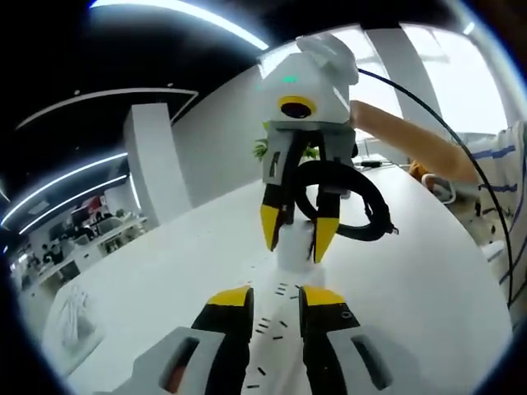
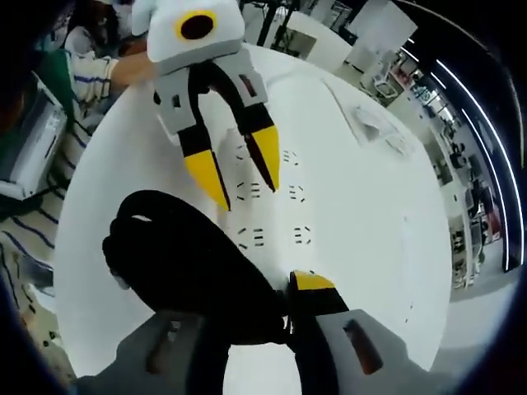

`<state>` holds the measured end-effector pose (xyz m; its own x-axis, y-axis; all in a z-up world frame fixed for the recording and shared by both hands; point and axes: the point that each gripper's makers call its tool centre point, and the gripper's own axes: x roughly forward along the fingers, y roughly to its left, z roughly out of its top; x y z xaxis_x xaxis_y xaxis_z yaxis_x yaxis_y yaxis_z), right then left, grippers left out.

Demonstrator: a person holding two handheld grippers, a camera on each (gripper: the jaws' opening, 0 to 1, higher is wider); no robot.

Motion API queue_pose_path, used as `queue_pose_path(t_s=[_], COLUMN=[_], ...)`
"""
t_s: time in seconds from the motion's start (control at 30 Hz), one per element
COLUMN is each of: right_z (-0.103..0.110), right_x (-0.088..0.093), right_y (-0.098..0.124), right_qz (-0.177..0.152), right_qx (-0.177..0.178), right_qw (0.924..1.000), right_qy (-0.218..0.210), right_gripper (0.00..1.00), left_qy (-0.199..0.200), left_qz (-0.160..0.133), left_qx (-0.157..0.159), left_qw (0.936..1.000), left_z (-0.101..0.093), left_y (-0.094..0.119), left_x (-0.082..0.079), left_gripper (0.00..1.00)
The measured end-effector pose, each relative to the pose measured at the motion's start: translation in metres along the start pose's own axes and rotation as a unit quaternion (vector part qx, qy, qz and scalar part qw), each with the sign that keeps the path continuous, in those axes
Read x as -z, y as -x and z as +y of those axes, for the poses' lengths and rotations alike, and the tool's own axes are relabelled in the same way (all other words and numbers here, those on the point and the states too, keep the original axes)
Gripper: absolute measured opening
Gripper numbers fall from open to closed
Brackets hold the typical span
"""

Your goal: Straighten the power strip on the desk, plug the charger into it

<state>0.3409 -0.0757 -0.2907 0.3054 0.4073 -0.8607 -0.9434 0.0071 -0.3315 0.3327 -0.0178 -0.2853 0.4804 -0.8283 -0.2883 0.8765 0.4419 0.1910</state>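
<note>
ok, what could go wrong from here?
1. The black coiled cable hangs looped on the right tool and covers one of its jaws in the right gripper view. It could snag or hide the sockets.
2. The left tool sits over the power strip, close to the right tool, so they may collide.

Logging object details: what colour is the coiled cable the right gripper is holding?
Black. The coiled cable shows best in the right gripper view, between the right gripper jaws.

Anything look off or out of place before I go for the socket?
Nothing is damaged or spilled. One oddity: the charger's coiled black cable dangles in a loop off the right gripper, hanging above the power strip and hiding part of it in the right gripper view.
</note>
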Motion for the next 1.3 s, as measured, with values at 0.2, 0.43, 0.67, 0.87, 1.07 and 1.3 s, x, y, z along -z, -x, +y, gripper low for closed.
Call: queue_pose_path(t_s=[0.2,0.43,0.67,0.87,1.07,1.3], right_z=[0.000,-0.001,-0.002,-0.003,-0.004,-0.003], right_x=[-0.002,-0.004,-0.007,-0.009,-0.010,-0.013], right_y=[0.000,0.002,0.004,0.005,0.008,0.013], right_qz=[-0.022,-0.048,-0.076,-0.092,-0.113,-0.135], right_qx=[0.016,0.031,0.047,0.056,0.063,0.067], right_qw=[0.9995,0.9982,0.9957,0.9939,0.9913,0.9885], right_qy=[0.014,0.020,0.023,0.025,0.021,0.010], right_gripper=[0.26,0.26,0.26,0.26,0.26,0.26], left_qy=[-0.001,0.000,-0.001,-0.003,-0.004,-0.004], left_qz=[0.004,0.005,0.009,0.009,0.008,0.012], left_qx=[0.001,0.001,0.001,0.001,0.002,0.002], left_qw=[1.0000,1.0000,1.0000,1.0000,1.0000,0.9999], left_z=[-0.002,0.006,0.004,0.001,-0.002,-0.001], left_y=[-0.001,0.001,0.000,0.000,0.000,-0.001], left_x=[0.002,0.001,0.004,0.004,0.003,0.006], left_gripper=[0.21,0.21,0.21,0.21,0.22,0.22])
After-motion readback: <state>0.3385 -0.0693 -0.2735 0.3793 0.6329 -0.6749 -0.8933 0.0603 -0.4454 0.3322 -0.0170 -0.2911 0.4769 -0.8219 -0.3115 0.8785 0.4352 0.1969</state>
